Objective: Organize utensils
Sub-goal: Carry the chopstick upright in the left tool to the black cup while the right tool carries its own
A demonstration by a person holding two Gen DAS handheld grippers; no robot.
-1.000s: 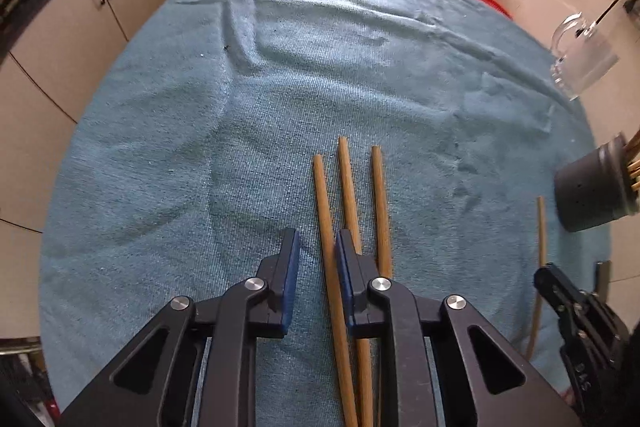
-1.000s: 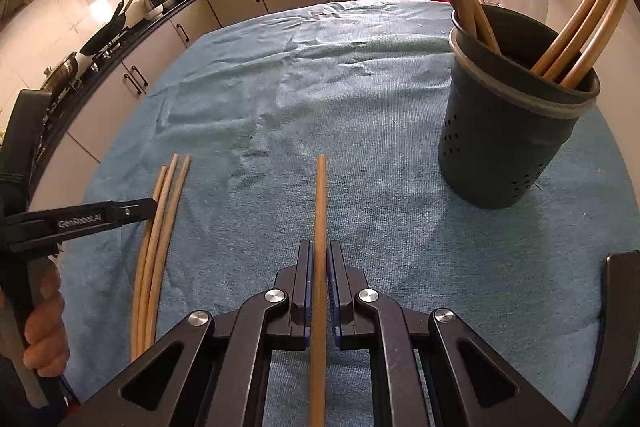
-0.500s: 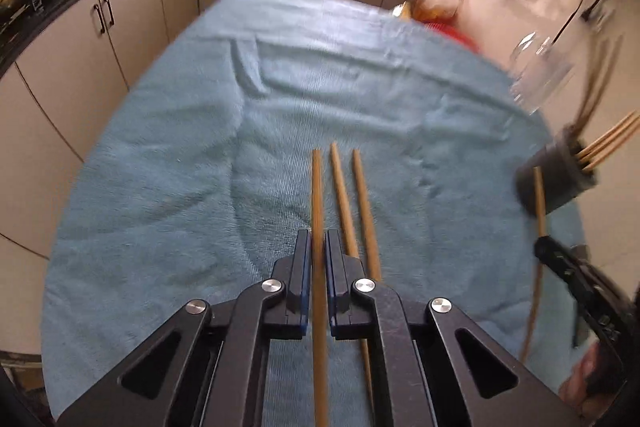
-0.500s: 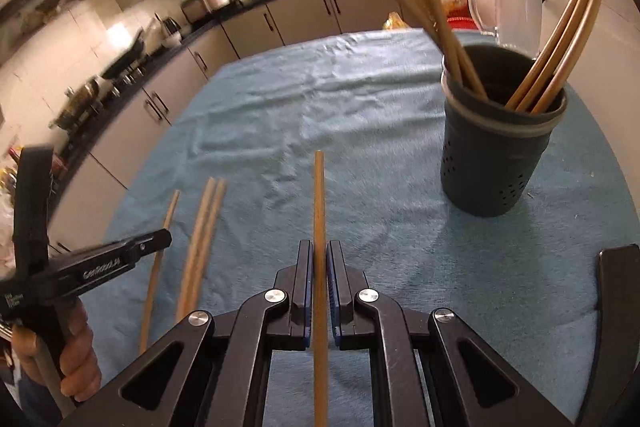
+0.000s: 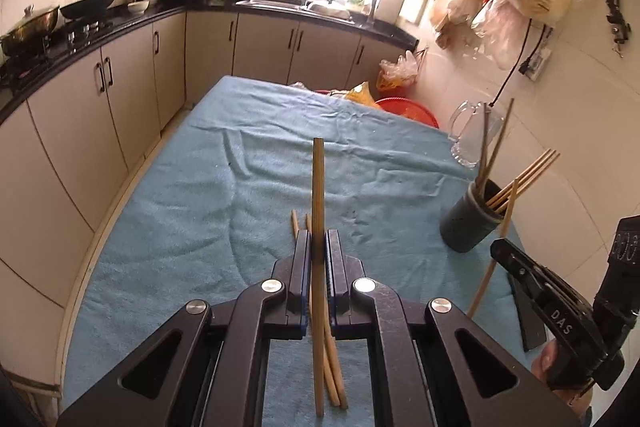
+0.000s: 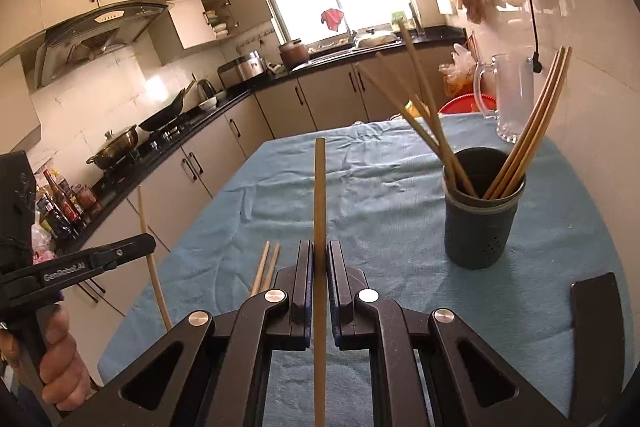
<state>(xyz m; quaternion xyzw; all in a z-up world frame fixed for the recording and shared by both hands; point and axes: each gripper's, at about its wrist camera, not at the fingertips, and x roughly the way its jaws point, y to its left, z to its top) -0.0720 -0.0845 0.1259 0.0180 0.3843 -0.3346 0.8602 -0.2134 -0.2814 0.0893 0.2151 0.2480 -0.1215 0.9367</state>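
Note:
My left gripper point(image 5: 318, 247) is shut on a wooden chopstick point(image 5: 318, 187) and holds it lifted above the blue cloth point(image 5: 200, 211). Two more chopsticks point(image 5: 335, 383) lie on the cloth beneath it. My right gripper point(image 6: 319, 259) is shut on another chopstick point(image 6: 319, 195), also raised. The dark grey utensil holder point(image 6: 480, 223) with several chopsticks stands to the right and ahead of it; it also shows in the left wrist view point(image 5: 468, 223). The two lying chopsticks point(image 6: 266, 267) show left of the right gripper.
A clear glass mug point(image 6: 508, 99) stands behind the holder near the wall. A flat black object point(image 6: 596, 343) lies on the cloth at the right. Kitchen cabinets point(image 5: 100, 107) run along the left of the table. A red basin point(image 5: 408, 109) sits beyond the far edge.
The left gripper closed on one of the three lying chopsticks and lifted it. Both grippers rose and tilted up with their chopsticks.

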